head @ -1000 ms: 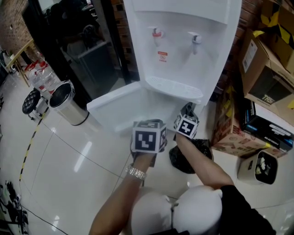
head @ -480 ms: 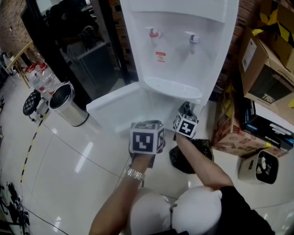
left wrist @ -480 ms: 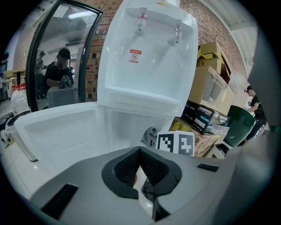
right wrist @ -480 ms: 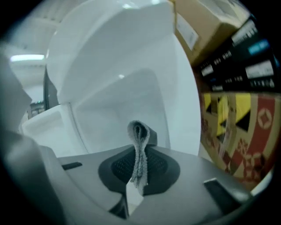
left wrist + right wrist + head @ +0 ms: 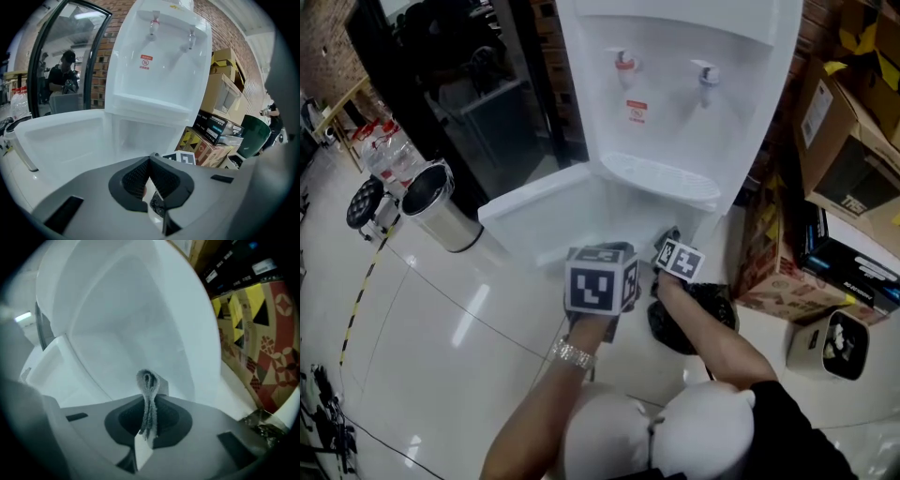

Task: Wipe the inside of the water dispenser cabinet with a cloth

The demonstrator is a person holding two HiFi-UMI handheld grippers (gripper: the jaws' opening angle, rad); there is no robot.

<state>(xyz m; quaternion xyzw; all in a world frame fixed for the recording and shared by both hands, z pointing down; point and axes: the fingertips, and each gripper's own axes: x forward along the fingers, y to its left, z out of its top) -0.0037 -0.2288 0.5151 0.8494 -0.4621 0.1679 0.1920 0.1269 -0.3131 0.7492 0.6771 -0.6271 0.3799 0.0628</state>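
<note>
The white water dispenser [image 5: 675, 84] stands with its lower cabinet door [image 5: 534, 211] swung open to the left. My right gripper [image 5: 668, 240] is at the mouth of the cabinet [image 5: 623, 211], shut on a folded grey cloth [image 5: 147, 387]. In the right gripper view the cloth sticks up between the jaws, facing the white inner wall [image 5: 140, 319]. My left gripper [image 5: 602, 272] hovers just left of the right one, in front of the opening. Its jaws [image 5: 149, 158] are shut with nothing between them. The cabinet's inside [image 5: 140, 136] shows bare and white.
A steel bin [image 5: 441, 211] stands left of the open door. A black bag [image 5: 689, 319] lies on the floor under my right arm. Cardboard boxes [image 5: 844, 131], a patterned box [image 5: 769, 272] and a small white bin [image 5: 830, 342] crowd the right side.
My right gripper with the cloth has dipped a little lower at the cabinet mouth and its cube has tilted flatter. The left gripper has barely moved.
</note>
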